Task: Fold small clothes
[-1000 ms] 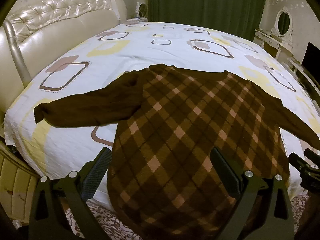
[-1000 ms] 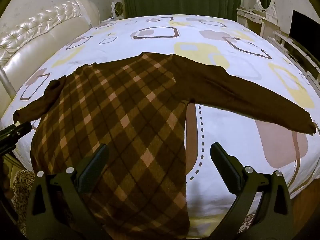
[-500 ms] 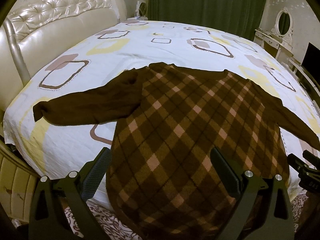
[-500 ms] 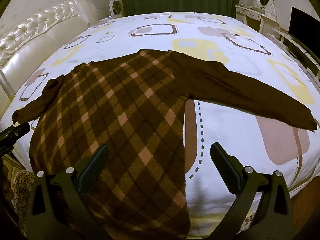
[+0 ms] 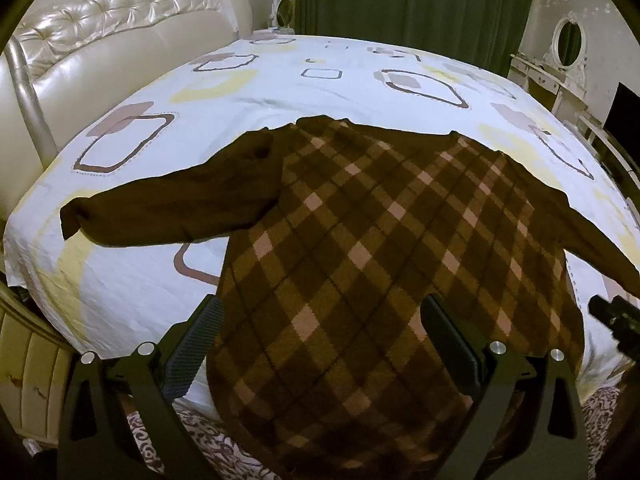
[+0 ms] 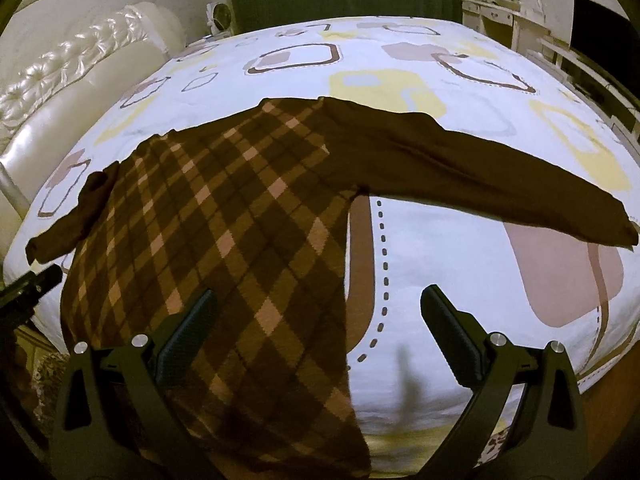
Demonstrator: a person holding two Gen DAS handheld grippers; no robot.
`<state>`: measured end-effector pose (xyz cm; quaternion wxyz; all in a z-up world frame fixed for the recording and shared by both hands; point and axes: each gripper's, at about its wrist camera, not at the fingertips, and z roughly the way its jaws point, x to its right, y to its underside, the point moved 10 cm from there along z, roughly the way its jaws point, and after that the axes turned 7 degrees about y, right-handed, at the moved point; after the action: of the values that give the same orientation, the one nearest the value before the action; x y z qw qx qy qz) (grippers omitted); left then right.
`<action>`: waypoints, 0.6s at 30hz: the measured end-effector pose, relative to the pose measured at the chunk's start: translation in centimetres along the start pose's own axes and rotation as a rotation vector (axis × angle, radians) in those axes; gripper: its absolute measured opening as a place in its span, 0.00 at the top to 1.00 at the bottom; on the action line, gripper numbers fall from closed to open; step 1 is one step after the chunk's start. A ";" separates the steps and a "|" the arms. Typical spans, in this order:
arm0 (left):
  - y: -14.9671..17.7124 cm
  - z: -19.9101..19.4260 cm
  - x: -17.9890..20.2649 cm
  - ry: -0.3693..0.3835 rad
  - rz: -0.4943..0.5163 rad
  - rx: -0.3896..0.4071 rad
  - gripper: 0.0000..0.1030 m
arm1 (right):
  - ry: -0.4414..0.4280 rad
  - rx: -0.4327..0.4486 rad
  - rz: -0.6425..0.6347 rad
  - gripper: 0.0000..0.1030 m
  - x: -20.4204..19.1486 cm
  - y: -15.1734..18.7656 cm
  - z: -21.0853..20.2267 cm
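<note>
A brown plaid sweater (image 5: pixel 360 248) lies flat on the bed, both plain brown sleeves spread out; its hem hangs over the near bed edge. It also shows in the right wrist view (image 6: pixel 224 240), with its right sleeve (image 6: pixel 480 184) stretched across the sheet. My left gripper (image 5: pixel 320 344) is open and empty, above the sweater's lower left part. My right gripper (image 6: pixel 320 340) is open and empty, above the sweater's lower right edge. Each gripper's tip shows at the edge of the other's view.
The bed has a white sheet (image 5: pixel 280 88) with brown and yellow squares. A cream tufted headboard (image 5: pixel 100 56) stands at the left. Green curtains (image 5: pixel 400 0) hang behind. A white dressing table with mirror (image 5: pixel 560 64) and a dark screen (image 6: pixel 600 28) stand at the right.
Both grippers have moved slightly forward over the sweater, and the right view has tilted a little. Both stay open; the sweater has not moved.
</note>
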<state>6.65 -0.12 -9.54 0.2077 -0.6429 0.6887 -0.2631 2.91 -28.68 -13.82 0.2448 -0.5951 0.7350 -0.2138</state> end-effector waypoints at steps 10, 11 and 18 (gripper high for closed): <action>0.0 0.2 -0.5 -0.007 0.006 -0.008 0.05 | -0.098 0.071 0.273 0.02 13.9 -5.4 -2.7; -0.1 0.2 -0.5 -0.006 0.003 -0.002 0.05 | -0.101 0.082 0.331 0.02 16.6 -6.0 -2.9; -0.5 0.8 -1.7 -0.026 -0.032 -0.011 0.05 | 0.013 0.117 0.688 0.21 36.6 -5.4 -2.4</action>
<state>7.69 1.51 -9.96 0.2088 -0.6584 0.6769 -0.2545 -0.73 -65.51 -12.49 0.3315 -0.2958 0.8807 -0.1645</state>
